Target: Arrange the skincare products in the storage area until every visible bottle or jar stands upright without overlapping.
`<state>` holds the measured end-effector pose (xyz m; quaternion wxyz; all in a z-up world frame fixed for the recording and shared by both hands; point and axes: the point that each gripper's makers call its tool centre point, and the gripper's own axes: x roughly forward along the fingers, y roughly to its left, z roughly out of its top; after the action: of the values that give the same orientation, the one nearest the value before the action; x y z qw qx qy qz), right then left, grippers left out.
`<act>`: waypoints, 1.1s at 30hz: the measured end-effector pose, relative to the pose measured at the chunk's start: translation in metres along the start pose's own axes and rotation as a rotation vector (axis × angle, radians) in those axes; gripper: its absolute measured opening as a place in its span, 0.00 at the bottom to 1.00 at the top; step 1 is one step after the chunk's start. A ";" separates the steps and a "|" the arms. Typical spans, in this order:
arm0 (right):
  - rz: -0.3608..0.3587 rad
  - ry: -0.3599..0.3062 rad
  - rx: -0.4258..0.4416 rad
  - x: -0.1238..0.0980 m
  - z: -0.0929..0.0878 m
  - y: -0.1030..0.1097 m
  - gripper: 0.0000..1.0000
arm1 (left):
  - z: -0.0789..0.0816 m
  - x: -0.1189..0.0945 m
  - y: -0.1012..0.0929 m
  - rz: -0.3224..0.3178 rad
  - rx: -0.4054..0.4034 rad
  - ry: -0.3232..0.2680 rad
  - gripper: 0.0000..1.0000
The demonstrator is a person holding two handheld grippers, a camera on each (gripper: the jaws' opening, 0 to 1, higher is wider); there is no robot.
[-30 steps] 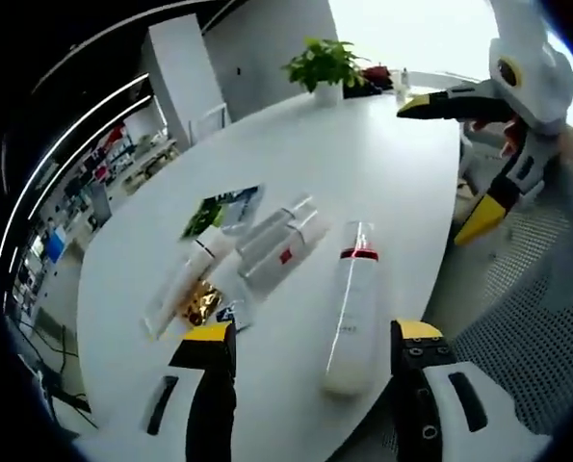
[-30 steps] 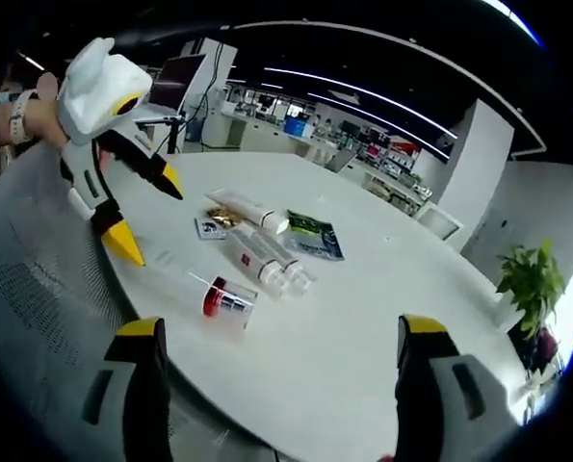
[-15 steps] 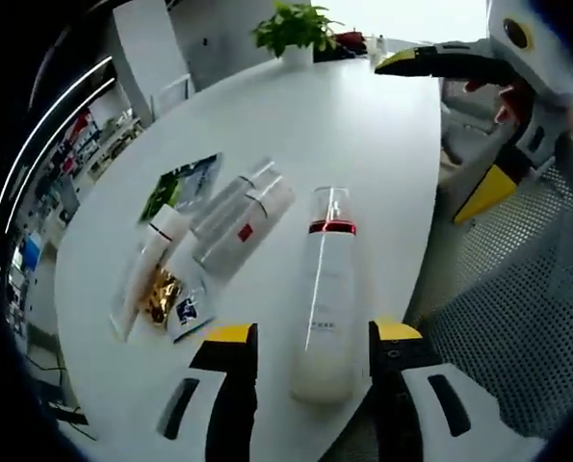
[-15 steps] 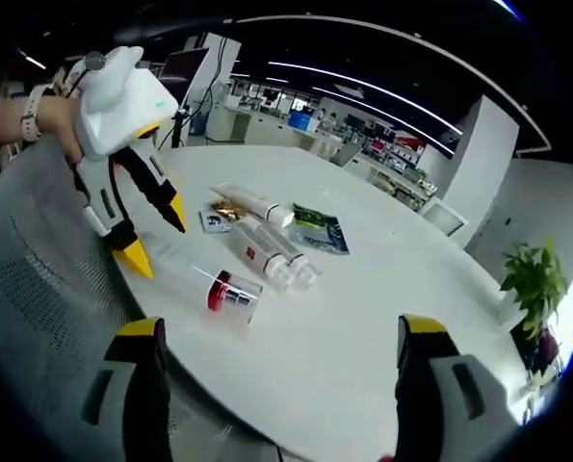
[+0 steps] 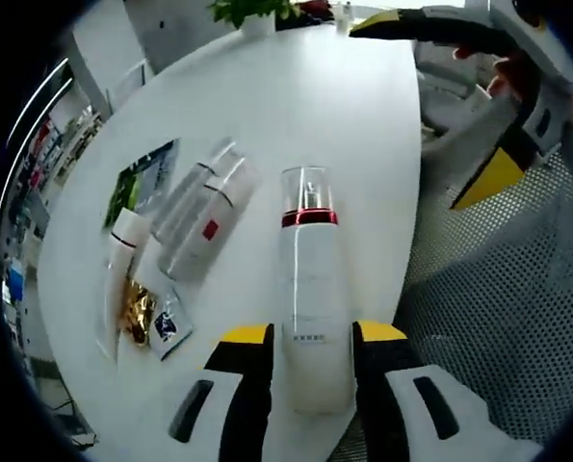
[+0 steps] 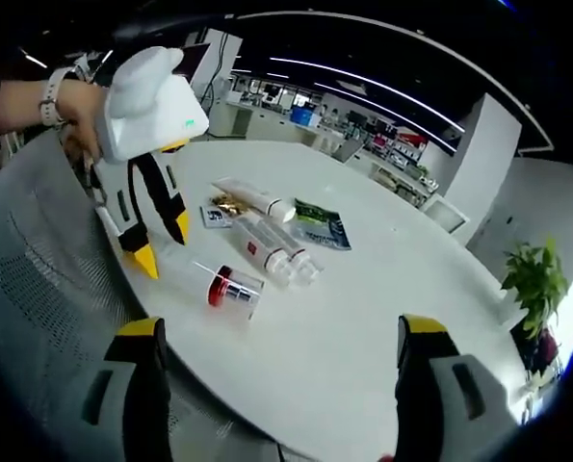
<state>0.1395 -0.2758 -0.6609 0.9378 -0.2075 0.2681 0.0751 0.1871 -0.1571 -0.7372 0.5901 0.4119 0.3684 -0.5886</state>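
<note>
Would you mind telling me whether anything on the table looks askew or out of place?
Yes: the red-banded bottle lies on its side at the table's edge, between the left gripper's jaws, and two clear bottles lie flat, touching.

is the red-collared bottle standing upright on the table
No, the red-collared bottle lies on its side on the table, between the left gripper jaws.

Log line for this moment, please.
left gripper: jaws around lying red-banded bottle | right gripper: open, above table | other bottles: lying
</note>
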 end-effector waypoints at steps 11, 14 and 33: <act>0.004 0.011 0.001 0.001 -0.002 0.001 1.00 | 0.001 0.010 0.001 -0.040 0.037 0.105 0.28; 0.007 0.014 0.012 0.001 -0.003 0.001 1.00 | -0.002 0.014 0.001 -0.041 0.044 0.135 0.27; 0.037 0.029 -0.003 0.004 -0.005 0.006 0.95 | -0.002 0.013 0.002 -0.051 -0.037 0.099 0.26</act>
<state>0.1389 -0.2725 -0.6687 0.9320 -0.2047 0.2854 0.0900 0.1895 -0.1605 -0.7496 0.5636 0.4198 0.4183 -0.5754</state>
